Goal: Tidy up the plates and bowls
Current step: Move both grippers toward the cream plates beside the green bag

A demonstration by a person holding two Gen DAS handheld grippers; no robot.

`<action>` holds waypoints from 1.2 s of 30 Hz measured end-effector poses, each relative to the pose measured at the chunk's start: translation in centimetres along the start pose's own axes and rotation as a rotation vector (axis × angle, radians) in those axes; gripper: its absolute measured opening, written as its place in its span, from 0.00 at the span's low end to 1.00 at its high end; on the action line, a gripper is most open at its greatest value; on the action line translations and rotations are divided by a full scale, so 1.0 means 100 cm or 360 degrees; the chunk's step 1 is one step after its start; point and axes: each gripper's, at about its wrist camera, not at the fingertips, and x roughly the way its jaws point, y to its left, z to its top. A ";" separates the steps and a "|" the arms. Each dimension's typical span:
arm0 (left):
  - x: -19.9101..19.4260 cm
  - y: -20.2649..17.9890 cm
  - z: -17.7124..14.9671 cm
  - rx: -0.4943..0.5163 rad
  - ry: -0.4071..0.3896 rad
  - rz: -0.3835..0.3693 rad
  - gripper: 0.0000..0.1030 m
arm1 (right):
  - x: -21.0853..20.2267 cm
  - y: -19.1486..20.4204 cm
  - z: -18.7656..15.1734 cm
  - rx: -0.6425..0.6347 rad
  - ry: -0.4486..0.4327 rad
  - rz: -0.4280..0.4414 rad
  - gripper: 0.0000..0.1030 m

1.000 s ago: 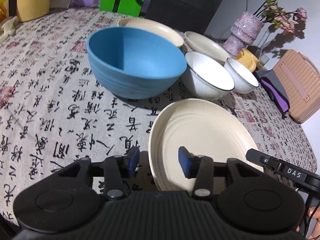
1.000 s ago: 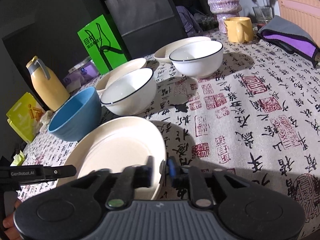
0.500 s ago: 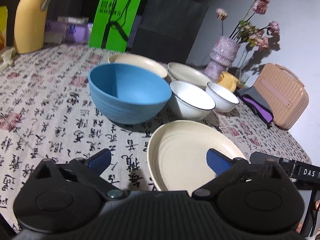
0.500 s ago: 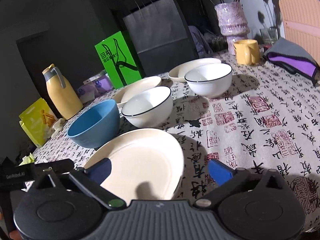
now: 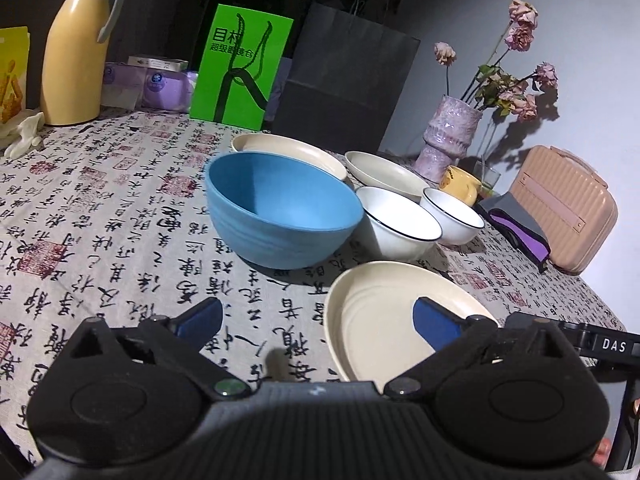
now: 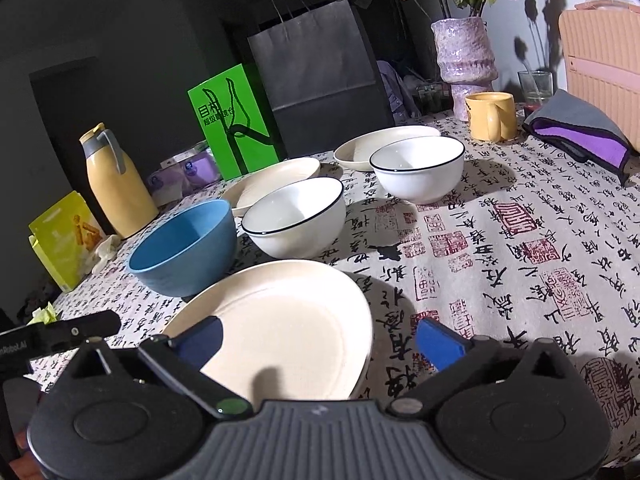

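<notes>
Plates and bowls sit unstacked mid-frame on the patterned tablecloth (image 5: 100, 216); the nearest cream plate (image 5: 384, 320) lies lower centre, both left gripper (image 5: 316, 318) and right gripper (image 6: 316, 340) released wide, likely next closing on its rim.

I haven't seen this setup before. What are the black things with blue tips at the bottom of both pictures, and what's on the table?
They are two handheld grasping tools, one per hand, each carrying its own camera looking forward. The left tool and right tool are both open and hold nothing. Each is near the closest cream plate. Beyond it on the tablecloth stand a blue bowl, two white bowls and two more cream plates.
</notes>
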 end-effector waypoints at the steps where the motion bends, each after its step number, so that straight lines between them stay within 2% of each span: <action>1: 0.000 0.001 0.000 -0.0003 -0.0003 0.0002 1.00 | 0.000 0.000 0.000 -0.0002 -0.0001 0.0000 1.00; 15: -0.010 0.014 0.014 0.0011 -0.0087 0.0041 1.00 | 0.001 0.002 0.010 -0.0033 -0.0017 -0.0033 1.00; 36: -0.023 0.024 0.051 0.0046 -0.0177 0.0032 1.00 | 0.003 0.024 0.044 -0.0073 -0.0069 -0.0028 1.00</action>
